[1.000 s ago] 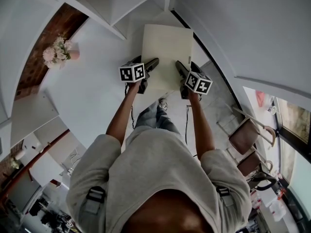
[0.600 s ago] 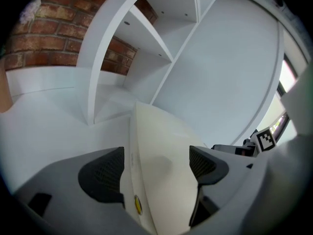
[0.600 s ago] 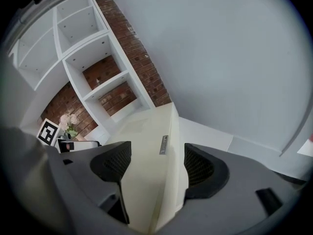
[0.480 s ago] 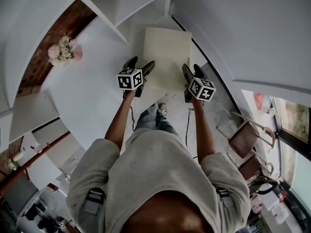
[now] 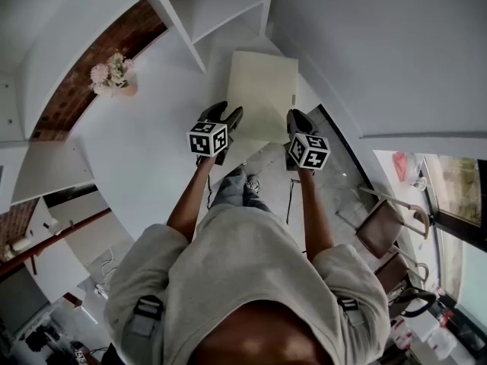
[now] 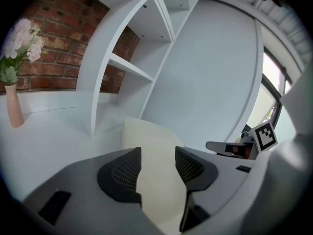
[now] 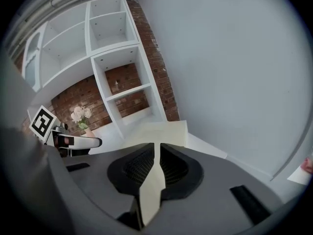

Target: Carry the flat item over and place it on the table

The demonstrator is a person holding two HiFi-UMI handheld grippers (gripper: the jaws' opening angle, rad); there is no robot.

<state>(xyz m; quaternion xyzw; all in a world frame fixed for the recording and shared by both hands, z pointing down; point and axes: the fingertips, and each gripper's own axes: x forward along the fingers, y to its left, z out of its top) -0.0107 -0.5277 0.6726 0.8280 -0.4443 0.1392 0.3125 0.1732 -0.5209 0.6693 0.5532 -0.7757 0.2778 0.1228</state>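
Observation:
A cream flat board (image 5: 262,90) lies on the white table (image 5: 144,150) near the wall. My left gripper (image 5: 227,115) straddles the board's near left edge. In the left gripper view its jaws are closing, and the board (image 6: 152,146) passes between the fingers (image 6: 122,173) with a gap on both sides of it. My right gripper (image 5: 296,122) is at the near right edge. In the right gripper view it (image 7: 156,166) is shut on the board (image 7: 164,130), whose thin edge is pinched between the pads.
A pink vase of flowers (image 5: 114,74) stands on the table's far left. White shelving (image 5: 205,10) against a brick wall rises behind the board. A plain wall (image 5: 365,44) runs along the right. Chairs (image 5: 388,223) stand on the floor at the right.
Both grippers have slid a little forward along the board's near corners. The right jaws have come together on its edge, and the left jaws have narrowed around it.

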